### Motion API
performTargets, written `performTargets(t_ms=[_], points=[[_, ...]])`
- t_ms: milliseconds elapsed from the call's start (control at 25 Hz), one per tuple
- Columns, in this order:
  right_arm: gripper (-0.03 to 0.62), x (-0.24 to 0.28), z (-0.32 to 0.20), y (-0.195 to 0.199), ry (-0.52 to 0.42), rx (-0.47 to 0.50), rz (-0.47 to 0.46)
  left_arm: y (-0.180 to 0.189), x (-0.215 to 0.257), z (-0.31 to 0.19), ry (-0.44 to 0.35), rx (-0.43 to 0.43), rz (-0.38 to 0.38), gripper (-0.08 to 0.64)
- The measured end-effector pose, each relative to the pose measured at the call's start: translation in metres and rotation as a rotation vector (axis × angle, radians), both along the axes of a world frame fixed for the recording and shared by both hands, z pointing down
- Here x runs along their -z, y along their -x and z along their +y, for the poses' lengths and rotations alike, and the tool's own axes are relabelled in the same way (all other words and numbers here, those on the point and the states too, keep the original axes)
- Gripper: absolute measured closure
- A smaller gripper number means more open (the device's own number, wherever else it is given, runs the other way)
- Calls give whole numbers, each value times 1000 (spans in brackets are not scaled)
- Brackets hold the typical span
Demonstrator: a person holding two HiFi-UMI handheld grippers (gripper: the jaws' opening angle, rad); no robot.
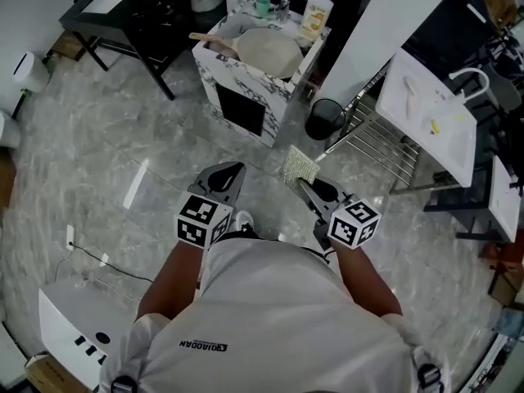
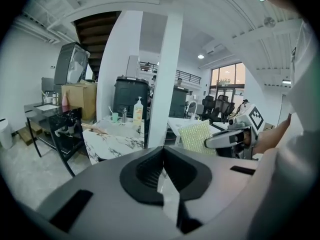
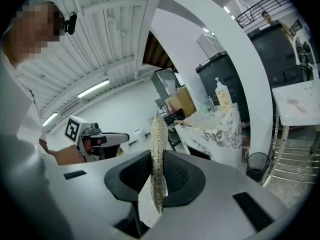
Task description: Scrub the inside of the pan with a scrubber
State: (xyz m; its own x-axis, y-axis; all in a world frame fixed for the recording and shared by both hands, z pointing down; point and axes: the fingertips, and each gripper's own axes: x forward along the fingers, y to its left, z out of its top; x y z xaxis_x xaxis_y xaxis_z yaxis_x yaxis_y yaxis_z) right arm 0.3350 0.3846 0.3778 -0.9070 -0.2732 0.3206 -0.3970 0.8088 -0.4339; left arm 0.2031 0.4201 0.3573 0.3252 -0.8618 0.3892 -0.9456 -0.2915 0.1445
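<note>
Right gripper (image 1: 304,188): jaws clamped on scrubber (image 1: 300,168), which stands edge-on between them. Left gripper (image 1: 227,176): jaws pressed together, nothing between. Both grippers in front of person, above floor. Pan (image 1: 268,50) lies on top of marble stand (image 1: 211,80), well apart from both grippers. Soap bottle (image 1: 318,12) at stand's far corner.

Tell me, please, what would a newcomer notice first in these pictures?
The glittering scrubber stands out first, pinched in the right gripper in front of the person. The left gripper beside it is shut and empty. Ahead, on a marble-patterned counter, lies the pale pan, apart from both grippers.
</note>
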Motion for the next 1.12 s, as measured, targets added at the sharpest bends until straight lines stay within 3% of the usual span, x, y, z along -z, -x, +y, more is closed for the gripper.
performTargets(t_ms=[200,480,760,1120], points=[[514,-1,-23,53,-29,-15,17,47,-9,-26,3,-54,-6,545],[512,-6,-48,86,-9,-45,44,92,-19,-46,31,-28,62,545],[512,-14,-80,110,-8,-42,39,109,-37,-59,66,-44,0,545],[512,-37,-147,129,18,-69,34,132,-49,-135,73,-92,-99,545]])
